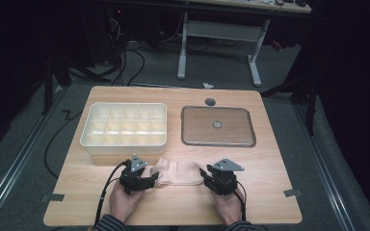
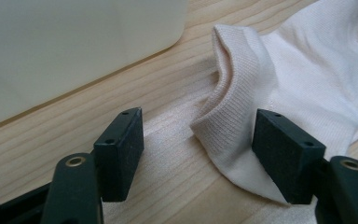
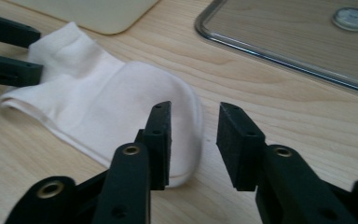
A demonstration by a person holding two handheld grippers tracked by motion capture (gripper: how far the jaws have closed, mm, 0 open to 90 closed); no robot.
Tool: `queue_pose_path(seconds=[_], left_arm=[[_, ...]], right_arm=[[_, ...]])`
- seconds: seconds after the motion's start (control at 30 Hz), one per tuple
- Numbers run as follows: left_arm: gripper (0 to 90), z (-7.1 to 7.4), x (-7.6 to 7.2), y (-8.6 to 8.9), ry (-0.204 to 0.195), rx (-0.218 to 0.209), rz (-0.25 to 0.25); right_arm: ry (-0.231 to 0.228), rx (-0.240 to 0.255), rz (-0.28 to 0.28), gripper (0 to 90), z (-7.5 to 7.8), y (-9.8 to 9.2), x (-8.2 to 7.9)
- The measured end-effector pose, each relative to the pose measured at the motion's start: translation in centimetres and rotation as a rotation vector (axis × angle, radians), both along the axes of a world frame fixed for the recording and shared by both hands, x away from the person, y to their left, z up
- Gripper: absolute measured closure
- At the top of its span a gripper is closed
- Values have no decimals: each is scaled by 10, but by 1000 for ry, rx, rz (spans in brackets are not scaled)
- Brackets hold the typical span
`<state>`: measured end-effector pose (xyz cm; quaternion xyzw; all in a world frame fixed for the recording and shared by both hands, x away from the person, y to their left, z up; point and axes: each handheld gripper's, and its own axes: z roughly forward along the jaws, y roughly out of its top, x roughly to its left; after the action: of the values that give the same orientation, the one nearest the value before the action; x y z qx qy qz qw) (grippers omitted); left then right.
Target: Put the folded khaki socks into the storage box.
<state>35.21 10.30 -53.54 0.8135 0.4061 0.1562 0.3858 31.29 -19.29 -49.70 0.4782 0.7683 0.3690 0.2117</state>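
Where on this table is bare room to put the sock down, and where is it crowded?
Bare wood lies right of the lidded tray, left of the compartment box, and along the near edge beside both hands. It is crowded at the near middle, where the sock lies between the left gripper and the right gripper.

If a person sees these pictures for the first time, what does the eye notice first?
Probably the pale sock lying flat near the table's front edge, with an open tool at each end: the left tool at its ribbed cuff, the right tool at its toe. Behind it stand a cream compartment box and a metal tray.
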Motion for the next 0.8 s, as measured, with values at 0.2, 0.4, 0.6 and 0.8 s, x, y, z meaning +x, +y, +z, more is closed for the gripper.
queue_pose_path(seconds=[0.2, 0.4, 0.6, 0.8], left_arm=[[284, 0, -1, -1, 6, 1, -8], [280, 0, -1, 0, 9, -4, -10], [305, 0, -2, 1, 5, -2, -6], [341, 2, -2, 3, 23, -19, -2]], right_arm=[[50, -23, 28, 757, -2, 31, 5], [73, -23, 75, 788, -9, 58, 12], [69, -36, 128, 801, -14, 71, 11], [78, -36, 162, 827, -23, 73, 14]])
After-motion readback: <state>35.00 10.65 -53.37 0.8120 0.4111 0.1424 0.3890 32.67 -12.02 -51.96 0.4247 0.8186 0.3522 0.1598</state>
